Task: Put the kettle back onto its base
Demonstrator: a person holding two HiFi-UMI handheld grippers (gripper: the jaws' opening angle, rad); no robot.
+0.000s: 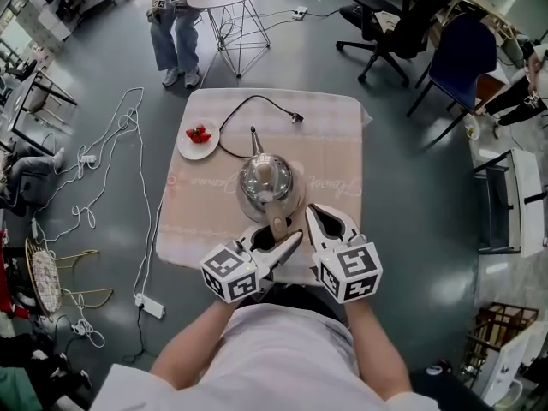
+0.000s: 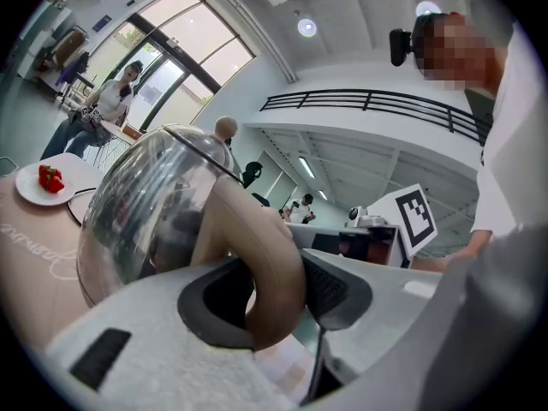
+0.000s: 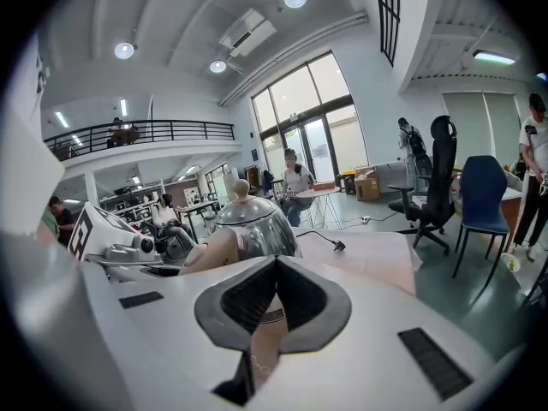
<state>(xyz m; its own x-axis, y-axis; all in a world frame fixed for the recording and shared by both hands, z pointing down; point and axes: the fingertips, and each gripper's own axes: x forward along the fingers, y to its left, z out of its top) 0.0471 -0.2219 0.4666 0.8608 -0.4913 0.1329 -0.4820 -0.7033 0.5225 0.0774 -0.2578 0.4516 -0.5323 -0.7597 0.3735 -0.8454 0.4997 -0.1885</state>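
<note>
A shiny steel kettle (image 1: pixel 265 181) with a beige handle (image 1: pixel 278 223) is at the middle of the table (image 1: pixel 342 144). My left gripper (image 1: pixel 278 236) is shut on that handle, which fills the space between its dark pads (image 2: pixel 330 289) in the left gripper view. Its steel body (image 2: pixel 145 212) bulges just beyond. My right gripper (image 1: pixel 315 214) hovers to the right of the handle, its pads shut together with nothing held. It looks past the kettle (image 3: pixel 253 229). The base is hidden under the kettle; I cannot tell whether the kettle rests on it.
A black power cord (image 1: pixel 235 114) loops from beneath the kettle to a loose plug (image 1: pixel 295 117) at the table's far side. A white plate of strawberries (image 1: pixel 198 138) lies left of the kettle. Chairs, a round side table and a standing person are beyond.
</note>
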